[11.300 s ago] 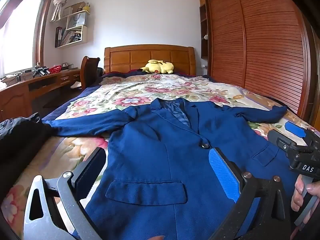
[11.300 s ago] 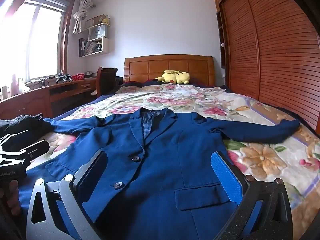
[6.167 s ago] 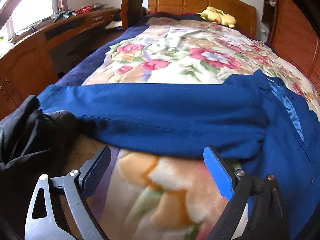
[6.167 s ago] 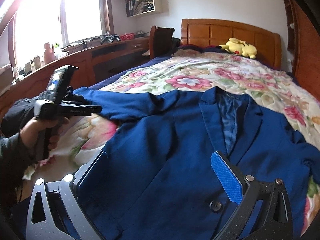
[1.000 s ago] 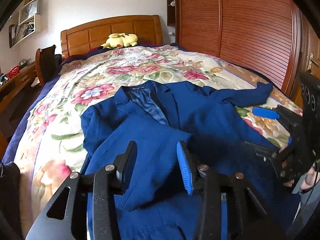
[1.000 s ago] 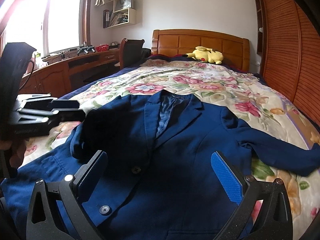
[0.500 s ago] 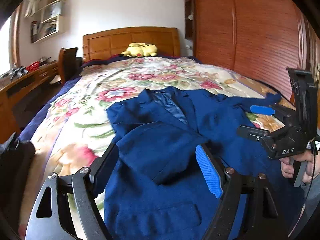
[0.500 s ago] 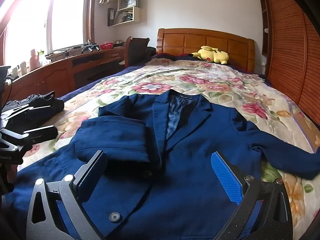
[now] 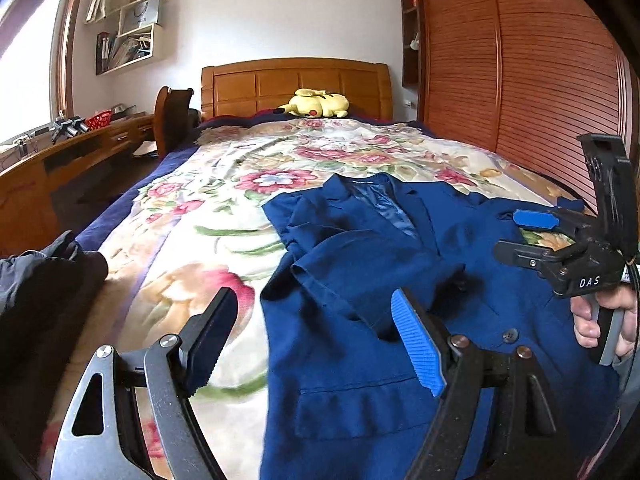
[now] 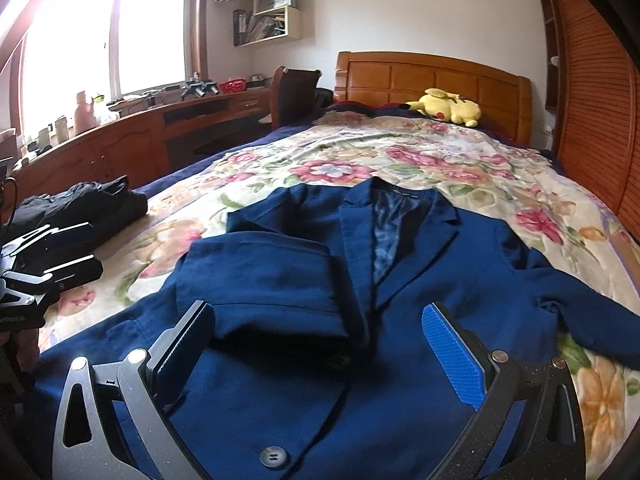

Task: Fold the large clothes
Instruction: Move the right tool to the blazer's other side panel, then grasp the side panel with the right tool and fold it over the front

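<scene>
Blue blazer [image 10: 420,280] lies face-up on the floral bedspread [image 10: 400,156]; one sleeve [image 10: 260,276] folded across the chest, the other sleeve [image 10: 576,312] stretched out toward the wardrobe side. Cloth looks thick, soft, likely weighty — should drape, not slide; best pinched at cuff or shoulder seam. Left gripper [image 9: 316,340] jaws apart, empty; right gripper [image 10: 328,348] jaws apart, nothing between — hovering above the front.

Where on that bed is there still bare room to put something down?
Free: the floral bedspread between the blue jacket's collar and the yellow plush toy, and the strip between the jacket and the black garment. Crowded: the near end, under the jacket and its outstretched sleeve.
</scene>
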{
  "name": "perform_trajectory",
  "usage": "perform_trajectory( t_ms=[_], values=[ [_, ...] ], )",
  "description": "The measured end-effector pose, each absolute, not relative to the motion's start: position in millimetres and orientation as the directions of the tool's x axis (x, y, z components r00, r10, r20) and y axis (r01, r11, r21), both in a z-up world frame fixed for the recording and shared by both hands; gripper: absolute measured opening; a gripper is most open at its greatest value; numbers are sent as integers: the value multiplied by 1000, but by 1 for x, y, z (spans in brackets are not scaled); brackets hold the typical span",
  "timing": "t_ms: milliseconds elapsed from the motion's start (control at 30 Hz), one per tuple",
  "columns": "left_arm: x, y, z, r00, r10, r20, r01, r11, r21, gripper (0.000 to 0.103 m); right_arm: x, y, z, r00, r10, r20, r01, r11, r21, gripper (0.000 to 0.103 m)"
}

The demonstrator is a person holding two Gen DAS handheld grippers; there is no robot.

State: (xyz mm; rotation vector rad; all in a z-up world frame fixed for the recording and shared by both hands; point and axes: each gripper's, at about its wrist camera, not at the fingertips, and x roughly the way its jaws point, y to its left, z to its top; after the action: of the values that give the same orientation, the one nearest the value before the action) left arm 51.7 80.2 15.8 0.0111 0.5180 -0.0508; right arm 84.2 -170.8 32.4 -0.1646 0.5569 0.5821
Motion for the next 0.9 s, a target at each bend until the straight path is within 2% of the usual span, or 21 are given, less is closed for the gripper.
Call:
perform_trajectory(
  t_ms=[333, 533, 900],
  values=[
    [43, 102, 10, 866, -7, -500, 13, 1000, 7, 80, 86, -141, 27, 648, 516, -560, -638, 770, -29, 103],
    [35, 117, 12, 870, -1, -493, -6, 1000, -12, 80, 93, -124, 14, 603, 524, -601, -683, 729, -49, 98],
    [35, 132, 9, 867, 12, -498, -9, 1000, 9, 80, 104, -81, 3, 556, 446, -702, -737, 655, -167, 92]
  ],
)
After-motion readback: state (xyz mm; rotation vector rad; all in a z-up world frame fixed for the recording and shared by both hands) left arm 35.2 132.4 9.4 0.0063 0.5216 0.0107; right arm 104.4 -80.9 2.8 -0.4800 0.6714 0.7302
